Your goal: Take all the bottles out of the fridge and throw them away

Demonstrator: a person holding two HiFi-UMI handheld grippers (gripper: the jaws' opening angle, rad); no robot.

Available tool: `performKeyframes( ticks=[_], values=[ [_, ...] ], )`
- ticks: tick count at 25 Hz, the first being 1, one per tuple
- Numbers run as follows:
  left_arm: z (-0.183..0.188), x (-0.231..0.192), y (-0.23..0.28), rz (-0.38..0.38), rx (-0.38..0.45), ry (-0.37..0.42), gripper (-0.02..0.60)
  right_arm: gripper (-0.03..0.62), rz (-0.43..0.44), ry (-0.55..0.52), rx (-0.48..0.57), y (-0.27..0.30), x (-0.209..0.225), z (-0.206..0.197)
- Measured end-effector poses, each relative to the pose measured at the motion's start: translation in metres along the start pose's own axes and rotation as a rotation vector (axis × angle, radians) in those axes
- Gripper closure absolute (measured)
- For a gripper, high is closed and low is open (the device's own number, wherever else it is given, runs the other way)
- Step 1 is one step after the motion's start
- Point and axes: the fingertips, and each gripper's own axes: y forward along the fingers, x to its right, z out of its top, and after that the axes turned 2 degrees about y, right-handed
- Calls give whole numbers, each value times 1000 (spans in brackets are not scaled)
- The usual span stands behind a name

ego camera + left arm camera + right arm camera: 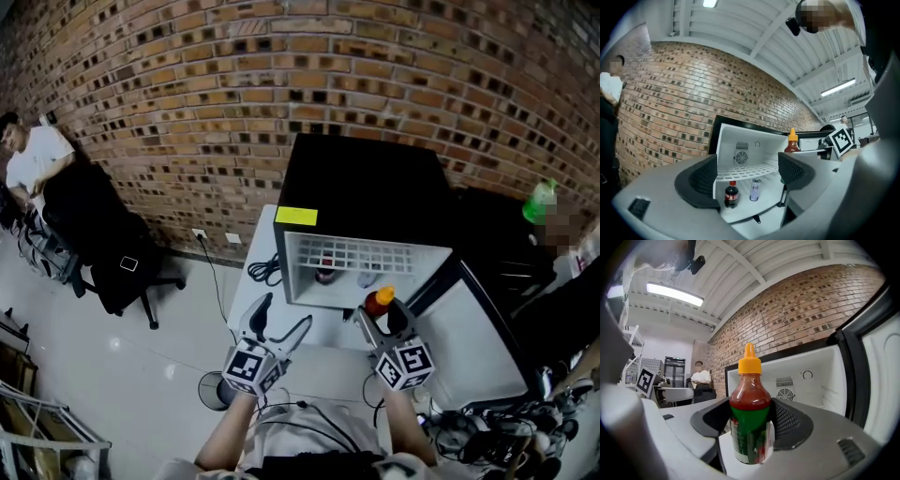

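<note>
Facing the open fridge (302, 274), the right gripper (380, 314) clamps the upright sauce bottle (750, 413) between its jaws.

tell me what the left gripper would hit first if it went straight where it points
Most likely the front edge of the wire shelf in the open fridge. The left gripper, open and empty, aims about there, with the cola bottle and can just below. Depth is unclear.

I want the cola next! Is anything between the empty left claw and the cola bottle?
In the left gripper view, only bare white table and fridge floor lie between the open left gripper and the cola bottle.
</note>
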Motion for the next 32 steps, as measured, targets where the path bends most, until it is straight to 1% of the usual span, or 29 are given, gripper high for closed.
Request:
performKeyframes(
  ticks=[3,5,8,10,13,17,19,22,24,26,28,30,32],
  values=[
    [-8,1,4,-3,-1,0,186,309,14,-1,-9,-9,-4,-4],
    [-10,1,3,3,-4,-5,186,309,44,4,-41,-8,-12,-11],
    [-18,-6,-5,21,-23,-4,186,309,86,9,-108,4,-22,-41],
    [-31,-14,-17,47,-47,-1,186,309,127,15,-164,15,-33,-66],
    [-59,-29,-48,134,-103,-23,186,310,237,19,-248,30,-64,-101],
    [-99,-63,-113,287,-152,-68,186,309,419,41,-390,51,-134,-155],
    [-128,-73,-151,374,-183,-108,186,309,532,33,-482,56,-171,-193],
    [-176,-86,-203,497,-238,-178,186,309,685,-5,-610,65,-219,-261],
    [-214,-98,-243,580,-280,-230,186,309,768,-11,-696,70,-256,-310],
    [-253,-114,-284,655,-314,-279,186,309,826,18,-792,77,-294,-365],
    [-293,-127,-323,739,-341,-329,186,309,884,43,-884,81,-332,-425],
    [-338,-127,-360,827,-373,-380,186,309,960,7,-973,73,-363,-497],
    [-388,-129,-391,887,-402,-418,186,310,1002,-49,-1055,66,-388,-576]
  ],
)
